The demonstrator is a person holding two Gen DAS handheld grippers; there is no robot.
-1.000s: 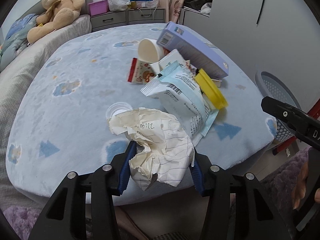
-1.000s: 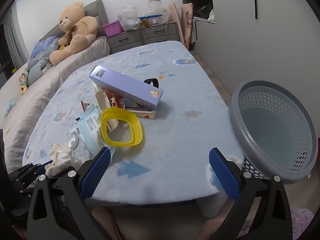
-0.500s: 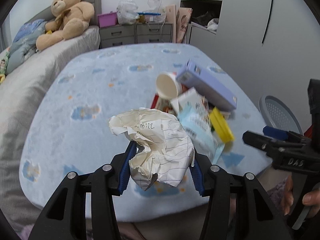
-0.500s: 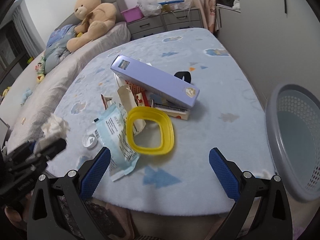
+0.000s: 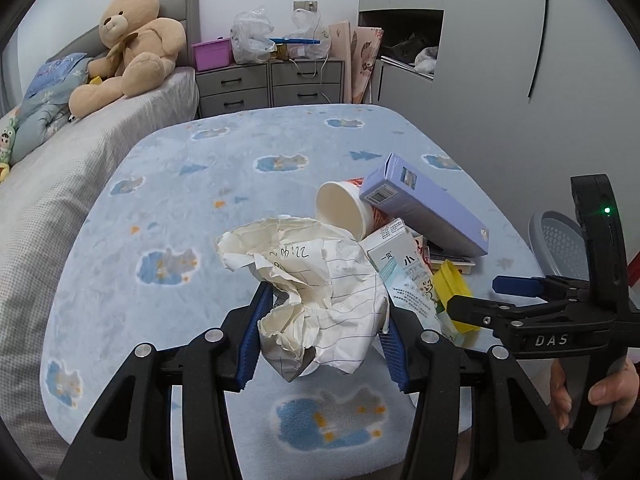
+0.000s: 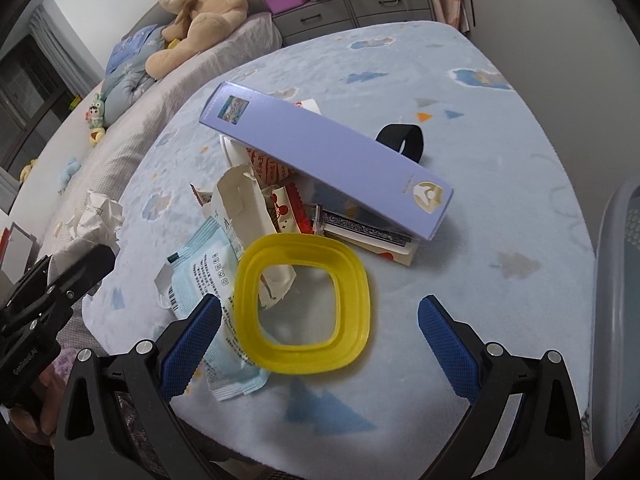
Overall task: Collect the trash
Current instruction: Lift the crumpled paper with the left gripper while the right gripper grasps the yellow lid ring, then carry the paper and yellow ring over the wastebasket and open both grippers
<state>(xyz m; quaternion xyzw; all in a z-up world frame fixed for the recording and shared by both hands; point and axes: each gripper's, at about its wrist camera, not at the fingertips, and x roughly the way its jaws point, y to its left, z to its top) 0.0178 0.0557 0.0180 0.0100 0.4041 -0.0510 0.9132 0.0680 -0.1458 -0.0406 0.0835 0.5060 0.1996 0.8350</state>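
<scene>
The crumpled ball of lined cream paper [image 5: 316,300] sits between the two blue pads of the left gripper [image 5: 320,334], which is closed on it from both sides and holds it above the light blue blanket with cloud and tree prints [image 5: 208,184]. Some handwriting is visible on the upper side of the paper. In the right wrist view the same paper [image 6: 98,216] appears small at the left edge, above the black arm of the left gripper.

The right gripper [image 6: 320,334] has its jaws wide apart and nothing is between the pads. It hangs over the yellow square plastic lid ring [image 6: 302,304], which lies on the blanket; whether a pad touches it, I cannot tell. In the left wrist view this gripper [image 5: 486,300] comes in from the right side, and a hand [image 5: 592,396] is on its handle.

Just beside the ring lies the rest of the trash: a pale blue and white foil wrapper [image 6: 204,276], a torn white carton [image 6: 244,208], and a long lilac cardboard box [image 6: 328,156] resting tilted on top of the pile. Only the left wrist view shows the white paper cup [image 5: 342,210] lying on its side, under the end of the lilac box. The grey perforated plastic basket [image 5: 560,240] stands beyond the edge of the bed, on the right. A beige teddy bear [image 5: 132,44] sits far behind.
</scene>
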